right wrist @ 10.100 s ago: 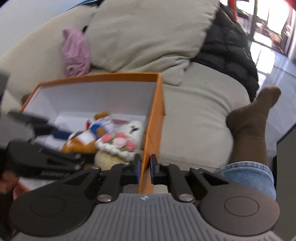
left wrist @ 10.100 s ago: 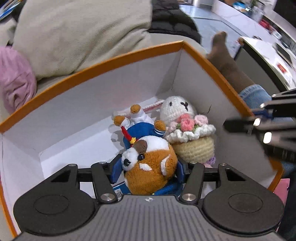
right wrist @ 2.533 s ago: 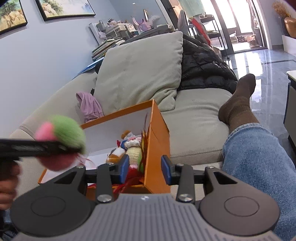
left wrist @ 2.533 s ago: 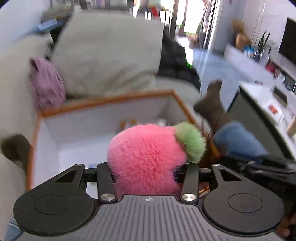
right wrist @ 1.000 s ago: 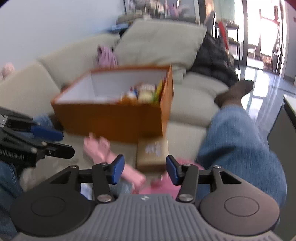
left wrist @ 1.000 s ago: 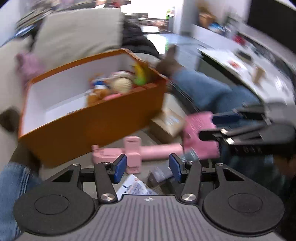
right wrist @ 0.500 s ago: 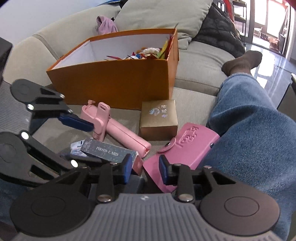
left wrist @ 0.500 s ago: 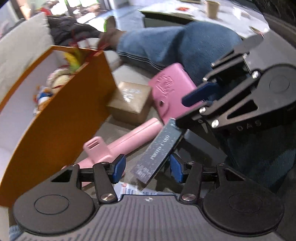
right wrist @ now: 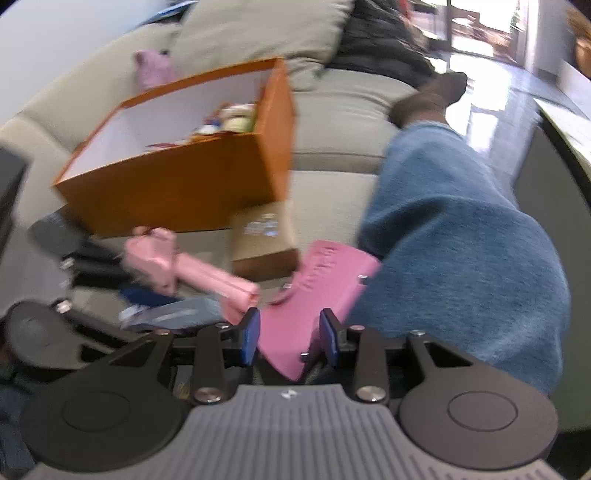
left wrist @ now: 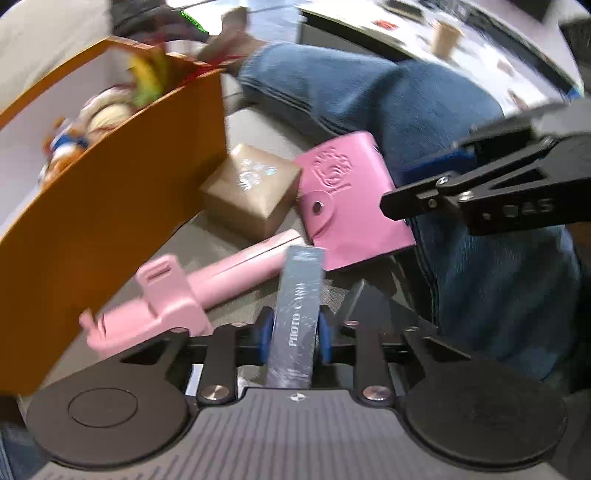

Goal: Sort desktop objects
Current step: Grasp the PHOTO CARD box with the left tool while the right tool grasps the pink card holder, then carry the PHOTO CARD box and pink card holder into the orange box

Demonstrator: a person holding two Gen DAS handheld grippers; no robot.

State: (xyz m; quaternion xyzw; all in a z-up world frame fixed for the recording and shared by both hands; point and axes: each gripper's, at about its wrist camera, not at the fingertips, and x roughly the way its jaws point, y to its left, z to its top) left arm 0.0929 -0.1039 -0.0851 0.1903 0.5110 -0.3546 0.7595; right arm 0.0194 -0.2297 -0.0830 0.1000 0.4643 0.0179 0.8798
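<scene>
A grey box printed PHOTO CARD (left wrist: 299, 306) stands on edge between the blue pads of my left gripper (left wrist: 293, 332), whose jaws are closing and press on both its sides. My right gripper (right wrist: 290, 332) hovers over a pink snap wallet (right wrist: 295, 317); its jaws are opening, the wallet's near corner lies between them and the pads stand apart from it. In the left wrist view the right gripper (left wrist: 399, 188) sits at the wallet's (left wrist: 351, 199) right edge. A pink selfie stick (left wrist: 207, 284) and a gold gift box (left wrist: 251, 192) lie beside the wallet on the sofa seat.
An orange box (left wrist: 110, 206) with a white inside holds plush toys (left wrist: 103, 110) at the left. A person's leg in blue jeans (left wrist: 406, 110) borders the objects on the right. Grey cushions (right wrist: 258, 33) and a pink cloth (right wrist: 151, 70) lie behind the box.
My left jaws have closed in on the photo card box and it now points straight ahead. The right gripper has drawn away from that box and shifted onto the pink wallet.
</scene>
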